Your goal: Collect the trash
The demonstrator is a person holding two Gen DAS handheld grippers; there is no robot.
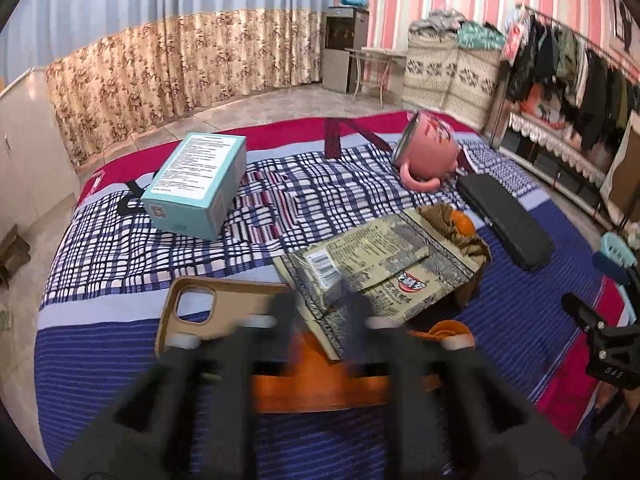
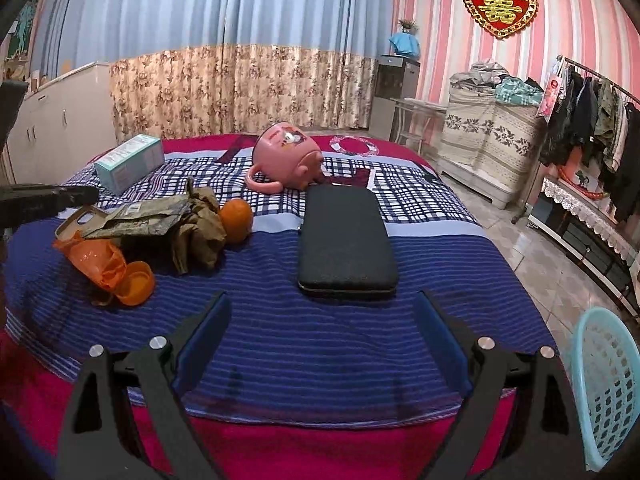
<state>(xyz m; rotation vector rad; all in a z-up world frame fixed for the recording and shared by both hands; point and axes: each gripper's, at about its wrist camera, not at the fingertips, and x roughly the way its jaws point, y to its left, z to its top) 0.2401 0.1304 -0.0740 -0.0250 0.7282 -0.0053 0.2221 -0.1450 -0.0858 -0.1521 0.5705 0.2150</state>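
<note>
One box (image 1: 196,184), one mug (image 1: 426,152), one wrapper (image 1: 380,264) (crumpled), one orange (image 2: 237,220), one case (image 2: 346,240)

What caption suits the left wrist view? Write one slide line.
Left gripper closing on a crumpled snack wrapper beside a phone case on the striped bedspread.

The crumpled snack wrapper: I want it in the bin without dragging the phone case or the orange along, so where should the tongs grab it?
Judging by its pose, grip the wrapper at its raised near corner, coming from the front edge of the bed. That corner lifts clear of the phone case; the far crumpled end sits by the orange.
</note>
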